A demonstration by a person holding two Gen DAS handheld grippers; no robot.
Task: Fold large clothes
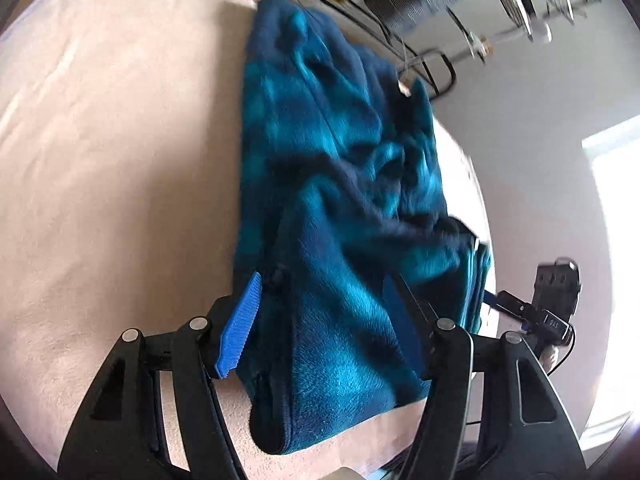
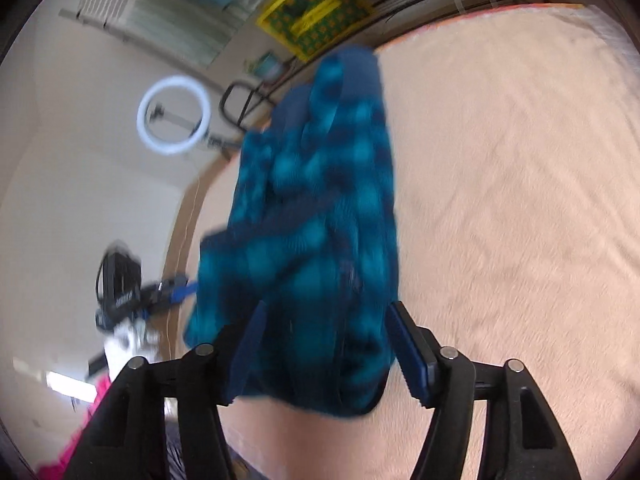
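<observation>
Lying rumpled on a pale peach bed cover (image 1: pixel 120 160), a blue and teal checked fleece garment (image 1: pixel 340 200) was seen, bunched into a long narrow heap with a dark zip running down its near end. No container holding anything could be made out; only a yellow patterned box (image 2: pixel 312 12) was seen beyond the bed, its contents hidden. The left gripper (image 1: pixel 320 328) was held with its fingers apart, the garment's near edge lying between them, the blue pads not pressed on it. The right gripper (image 2: pixel 324 348) was likewise spread, the fleece lying loosely between its fingers, though blur hid any contact.
</observation>
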